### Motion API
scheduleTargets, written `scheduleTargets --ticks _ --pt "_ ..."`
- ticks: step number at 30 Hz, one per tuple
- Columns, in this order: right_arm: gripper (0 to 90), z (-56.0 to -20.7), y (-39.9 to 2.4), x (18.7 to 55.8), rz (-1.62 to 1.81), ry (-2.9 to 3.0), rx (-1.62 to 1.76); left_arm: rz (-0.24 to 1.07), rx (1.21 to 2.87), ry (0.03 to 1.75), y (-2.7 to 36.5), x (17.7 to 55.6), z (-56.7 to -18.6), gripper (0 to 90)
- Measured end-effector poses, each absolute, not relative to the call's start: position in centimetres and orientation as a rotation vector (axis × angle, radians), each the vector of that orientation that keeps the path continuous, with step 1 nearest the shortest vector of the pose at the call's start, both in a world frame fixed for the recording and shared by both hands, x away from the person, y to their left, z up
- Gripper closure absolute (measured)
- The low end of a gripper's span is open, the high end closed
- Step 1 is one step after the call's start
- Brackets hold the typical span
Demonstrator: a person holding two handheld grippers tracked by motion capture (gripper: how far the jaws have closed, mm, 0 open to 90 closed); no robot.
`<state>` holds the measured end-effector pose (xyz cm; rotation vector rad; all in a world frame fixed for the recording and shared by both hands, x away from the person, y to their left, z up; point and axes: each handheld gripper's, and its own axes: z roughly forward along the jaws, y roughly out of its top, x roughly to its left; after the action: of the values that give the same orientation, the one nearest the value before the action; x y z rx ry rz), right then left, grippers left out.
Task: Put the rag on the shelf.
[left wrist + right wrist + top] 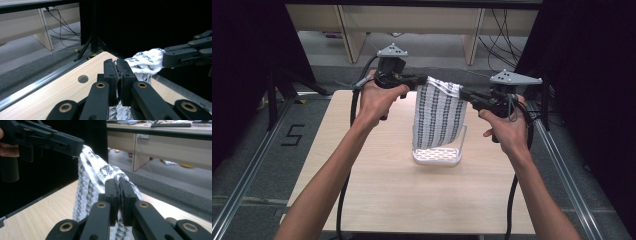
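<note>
A white cloth (438, 117) with a black pattern hangs in the air over the middle of the table, stretched between both grippers by its top corners. My left gripper (422, 81) is shut on the cloth's top left corner (117, 68). My right gripper (463, 93) is shut on the top right corner (118, 180). The cloth's lower edge hangs just above a small white basket (437, 156) on the table. In the left gripper view the right gripper (165, 58) holds the cloth's (145, 61) far end. In the right gripper view the left gripper (81, 148) pinches the cloth's (92, 170) other corner.
The light wooden table (377, 185) has a round hole (83, 79) near one edge. Metal rails (562, 165) run along both sides of it. Black curtains (242, 60) stand left and right, and desks with trailing cables (504, 35) lie beyond the far edge.
</note>
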<state>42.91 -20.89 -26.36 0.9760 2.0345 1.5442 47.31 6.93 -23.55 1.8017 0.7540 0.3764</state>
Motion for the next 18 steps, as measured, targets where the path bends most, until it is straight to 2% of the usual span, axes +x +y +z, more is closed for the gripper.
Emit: scheduleTargets --ticks 18 --pt "86.6 -29.0 -20.6 47.5 1.493 2.049 1.113 0.316 1.745 0.876 6.4 51.4 -27.2 86.3"
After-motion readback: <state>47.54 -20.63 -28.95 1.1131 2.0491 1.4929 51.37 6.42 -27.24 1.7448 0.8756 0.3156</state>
